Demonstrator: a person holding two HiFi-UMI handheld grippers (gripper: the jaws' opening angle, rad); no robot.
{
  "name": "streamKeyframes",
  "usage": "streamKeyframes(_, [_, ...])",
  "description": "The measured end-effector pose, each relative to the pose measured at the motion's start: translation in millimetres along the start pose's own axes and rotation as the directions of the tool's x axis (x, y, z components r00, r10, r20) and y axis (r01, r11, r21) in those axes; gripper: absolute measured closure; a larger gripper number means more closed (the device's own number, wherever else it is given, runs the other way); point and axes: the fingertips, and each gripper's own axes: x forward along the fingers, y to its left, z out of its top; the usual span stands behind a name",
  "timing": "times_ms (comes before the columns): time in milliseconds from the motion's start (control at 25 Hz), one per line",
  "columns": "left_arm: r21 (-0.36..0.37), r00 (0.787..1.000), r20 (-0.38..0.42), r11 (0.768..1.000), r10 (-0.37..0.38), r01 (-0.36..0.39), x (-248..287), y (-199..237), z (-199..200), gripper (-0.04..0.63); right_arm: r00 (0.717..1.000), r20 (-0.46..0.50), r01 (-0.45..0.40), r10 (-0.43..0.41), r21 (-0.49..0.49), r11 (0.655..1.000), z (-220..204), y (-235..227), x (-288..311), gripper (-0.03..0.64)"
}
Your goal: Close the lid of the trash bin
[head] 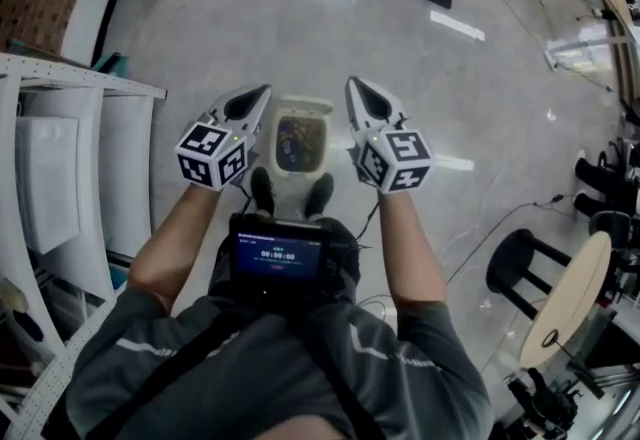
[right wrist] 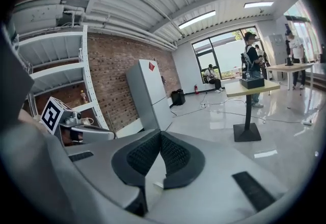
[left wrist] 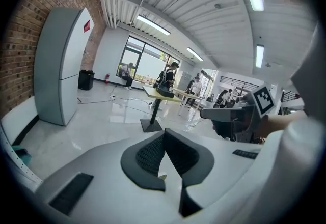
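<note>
Trash bin (head: 302, 110) sits on the floor (head: 420, 58) pretty much dead centre of the head view, right in front of the person's shoes (head: 262, 190). Its top is open, and you can see junk inside. The left gripper (head: 258, 98) is at its left edge and the right gripper (head: 358, 93) at its right edge. Both grippers are closed, pads pressed together on nothing.

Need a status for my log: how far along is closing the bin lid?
Done: nothing; the trash bin is open, rubbish showing, its lid raised at the far edge. In hand: the left tool and right tool hang either side of it, both shut, empty. Left: reach the lid and swing it down.
</note>
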Motion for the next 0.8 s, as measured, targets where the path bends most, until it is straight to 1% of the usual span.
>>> streamKeyframes(80, [-0.002, 1.0, -0.022, 1.0, -0.005, 0.005, 10.2, 2.2, -10.7, 0.592, 1.0, -0.025, -0.011, 0.011, -0.008, 1.0, -12.5, -3.1, 8.4, 0.615])
streamKeyframes(280, [-0.022, 0.997, -0.076, 1.0, -0.019, 0.017, 27.6, 9.2, -29.2, 0.592, 0.999, -0.039, -0.03, 0.031, 0.031, 0.999, -33.3, -8.8, 27.4, 0.615])
streamKeyframes(520, [-0.055, 0.989, -0.148, 0.999, -0.008, 0.0, 44.8, 21.9, -63.1, 0.592, 0.993, -0.115, -0.026, 0.033, 0.06, 0.998, -75.4, -12.8, 48.2, 0.614])
streamKeyframes(600, [-0.05, 0.985, -0.171, 0.999, -0.004, -0.005, 50.2, 27.2, -72.4, 0.592, 0.991, -0.128, -0.026, 0.036, 0.078, 0.997, -88.5, -13.7, 56.4, 0.615])
streamKeyframes(800, [-0.033, 0.974, -0.226, 0.999, -0.001, -0.006, 65.7, 29.0, -90.0, 0.592, 0.985, -0.171, 0.006, 0.017, 0.133, 0.991, -121.4, -24.1, 69.0, 0.615])
